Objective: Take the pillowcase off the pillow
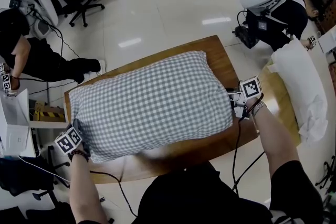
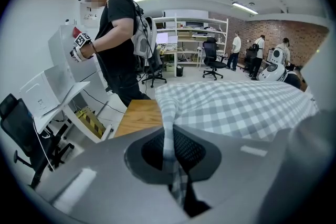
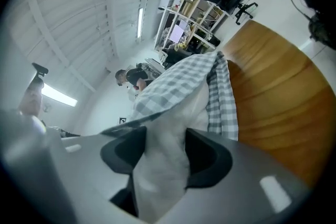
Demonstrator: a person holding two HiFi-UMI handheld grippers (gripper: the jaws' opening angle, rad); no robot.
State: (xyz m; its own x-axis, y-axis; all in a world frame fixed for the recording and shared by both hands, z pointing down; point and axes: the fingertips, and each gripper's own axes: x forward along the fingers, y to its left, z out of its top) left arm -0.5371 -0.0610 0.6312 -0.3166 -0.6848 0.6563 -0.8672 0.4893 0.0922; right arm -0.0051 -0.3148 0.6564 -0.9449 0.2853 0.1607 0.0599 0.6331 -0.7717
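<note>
Pillowcase: the checked pillowcase [image 1: 152,102] is lying on the wooden bench [image 1: 210,55] right in front of you, plump and full.
Long axis: it is running across you, from the near-left corner of the bench toward the far right in the head view, on a slight slant.
Open end: it is pointing to your right. In the right gripper view the checked hem is hanging loose beside the white filling.
Contents: the pillow [image 3: 176,113] is sitting almost wholly inside the pillowcase, with only a white bulge poking out at the right-hand mouth.
Left tongs: your left tongs [image 2: 169,157] are clamping shut on a thin ridge of the pillowcase at its left end. The cloth is stretching from the pads up to the corner of the case.
Right tongs: your right tongs [image 3: 160,160] are gripping a thick wad of the white pillow, which is filling the gap between the pads.
Neighbour: a second pillow [image 1: 299,81], bare and white, is lying off to your right on a separate surface, apart from the pillowcase.
</note>
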